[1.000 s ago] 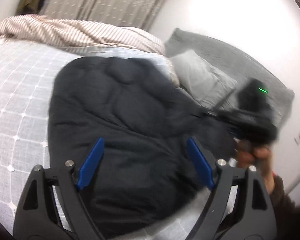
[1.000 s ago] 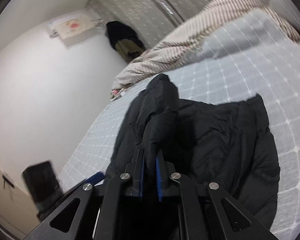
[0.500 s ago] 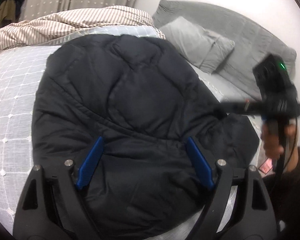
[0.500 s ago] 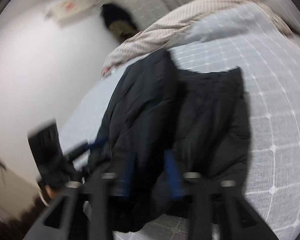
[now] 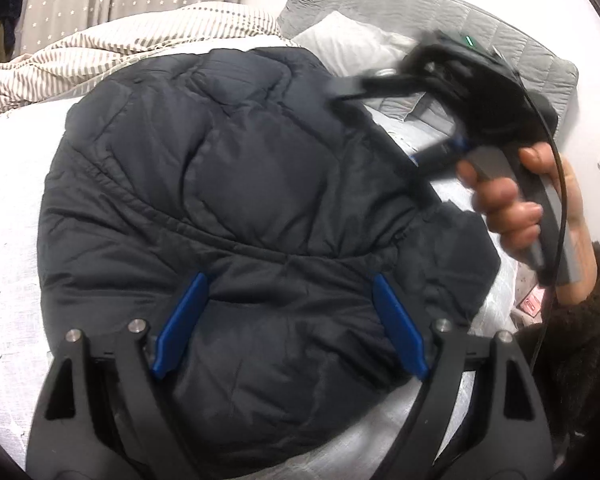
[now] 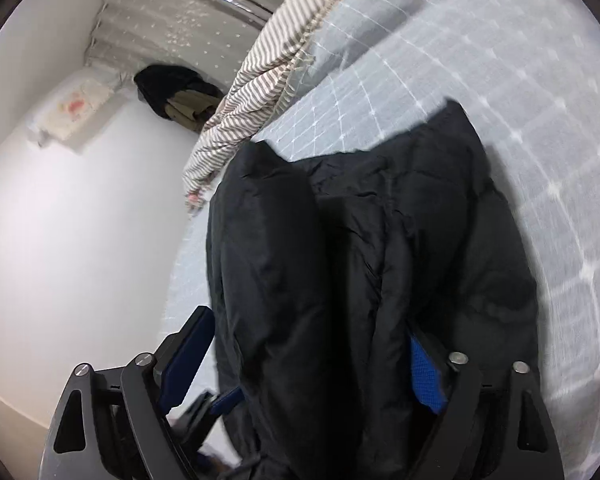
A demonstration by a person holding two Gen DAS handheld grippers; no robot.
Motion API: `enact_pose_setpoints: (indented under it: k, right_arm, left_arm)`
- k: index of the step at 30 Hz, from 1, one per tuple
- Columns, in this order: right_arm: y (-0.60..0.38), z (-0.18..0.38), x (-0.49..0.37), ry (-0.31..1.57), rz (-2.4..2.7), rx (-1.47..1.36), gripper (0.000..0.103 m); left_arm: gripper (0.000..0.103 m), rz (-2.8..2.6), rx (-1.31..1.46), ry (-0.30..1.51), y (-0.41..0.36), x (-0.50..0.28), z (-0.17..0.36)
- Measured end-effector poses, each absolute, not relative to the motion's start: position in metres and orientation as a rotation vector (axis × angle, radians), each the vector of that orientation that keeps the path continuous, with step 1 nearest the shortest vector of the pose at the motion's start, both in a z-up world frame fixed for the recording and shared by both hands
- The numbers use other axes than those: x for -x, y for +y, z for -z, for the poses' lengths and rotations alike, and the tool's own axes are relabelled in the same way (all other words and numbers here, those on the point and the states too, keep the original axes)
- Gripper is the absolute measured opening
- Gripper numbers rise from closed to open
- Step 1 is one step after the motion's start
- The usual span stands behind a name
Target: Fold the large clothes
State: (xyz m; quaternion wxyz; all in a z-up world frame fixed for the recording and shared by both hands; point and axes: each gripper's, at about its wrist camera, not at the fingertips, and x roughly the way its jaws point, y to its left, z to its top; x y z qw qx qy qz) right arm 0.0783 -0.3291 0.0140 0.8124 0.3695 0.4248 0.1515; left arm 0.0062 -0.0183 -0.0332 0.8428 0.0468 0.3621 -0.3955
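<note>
A black padded jacket [image 5: 260, 184] lies spread on the bed, one side folded over the body. My left gripper [image 5: 288, 320] hovers open over its near hem, blue pads wide apart and nothing between them. In the same view a hand holds my right gripper [image 5: 380, 128] at the jacket's right edge, blurred. In the right wrist view a thick fold of the jacket [image 6: 340, 260] lies between the right gripper's [image 6: 304, 360] jaws. These are closing; the left pad still stands clear of the cloth.
A striped duvet [image 5: 100, 56] is bunched at the far side of the bed. A white pillow [image 5: 348, 44] and grey padded headboard [image 5: 440, 8] sit behind the jacket. The grid-patterned sheet [image 6: 500, 80] stretches to the right. Dark clothes [image 6: 176, 96] hang by the curtain.
My right gripper was shut on a raised fold of the jacket; it has since opened and the fold has dropped onto the body. The left gripper has rolled and shifted over the jacket, still open.
</note>
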Motion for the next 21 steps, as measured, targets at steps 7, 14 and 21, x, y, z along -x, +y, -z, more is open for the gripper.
enact_pose_setpoints:
  k: [7,14,21]
  right_arm:
    - [-0.294,-0.058,-0.086,0.775,-0.274,-0.404,0.017]
    - [-0.353,-0.057,-0.086,0.689,-0.168,-0.369,0.019]
    - [-0.411,0.011,-0.086,0.906,-0.085,-0.584,0.077]
  left_arm:
    - [0.084,0.797,-0.018,0.697,-0.005,-0.012,0.002]
    - [0.084,0.647,0.143,0.666,0.024,-0.042,-0.008]
    - [0.085,0.584,0.035,0.791,0.003,-0.059,0.027]
